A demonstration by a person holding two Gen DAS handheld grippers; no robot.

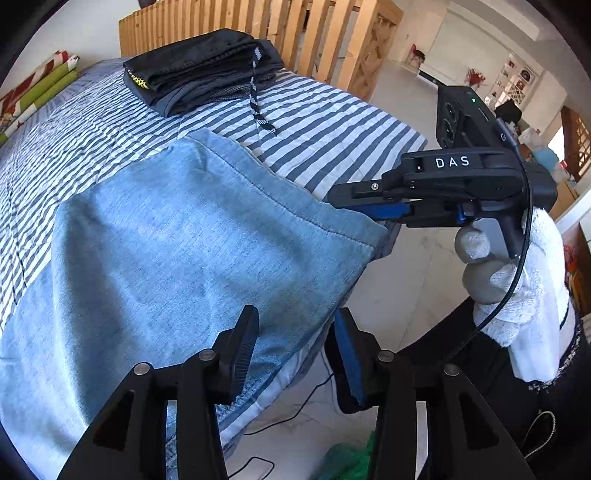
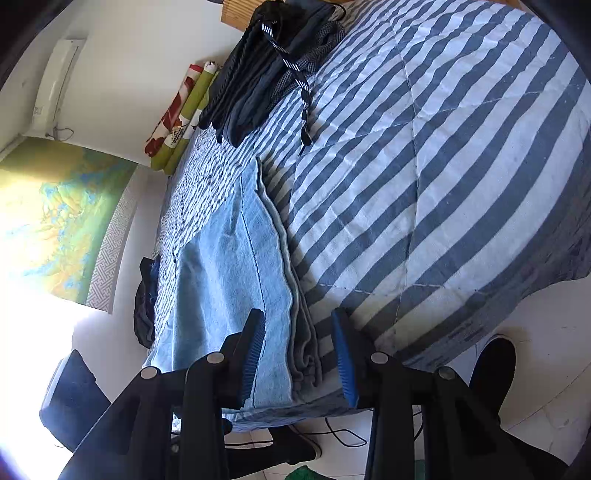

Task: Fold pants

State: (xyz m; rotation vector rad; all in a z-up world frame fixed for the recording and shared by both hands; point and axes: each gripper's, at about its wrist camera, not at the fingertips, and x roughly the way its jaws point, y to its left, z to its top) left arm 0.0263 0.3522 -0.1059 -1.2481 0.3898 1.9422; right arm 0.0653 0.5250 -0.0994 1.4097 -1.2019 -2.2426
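Observation:
Light blue denim pants (image 1: 192, 251) lie folded lengthwise on a blue-and-white striped bedspread (image 1: 332, 133), reaching the bed's near edge. My left gripper (image 1: 295, 354) is open low over the pants' near end, with one finger above the denim and the other past the bed's edge. A white-gloved hand (image 1: 532, 280) holds my right gripper (image 1: 354, 205) at the pants' right hem corner. In the right wrist view the right gripper (image 2: 299, 358) is open, its fingers straddling the layered edge of the pants (image 2: 229, 266) without pinching it.
A stack of dark folded clothes (image 1: 199, 74) with a striped drawstring sits at the far end of the bed (image 2: 461, 155). A wooden slatted frame (image 1: 295, 29) stands behind it. Rolled mats (image 2: 181, 114) lie by the wall. Cables and a dark shoe (image 2: 495, 365) are on the tiled floor.

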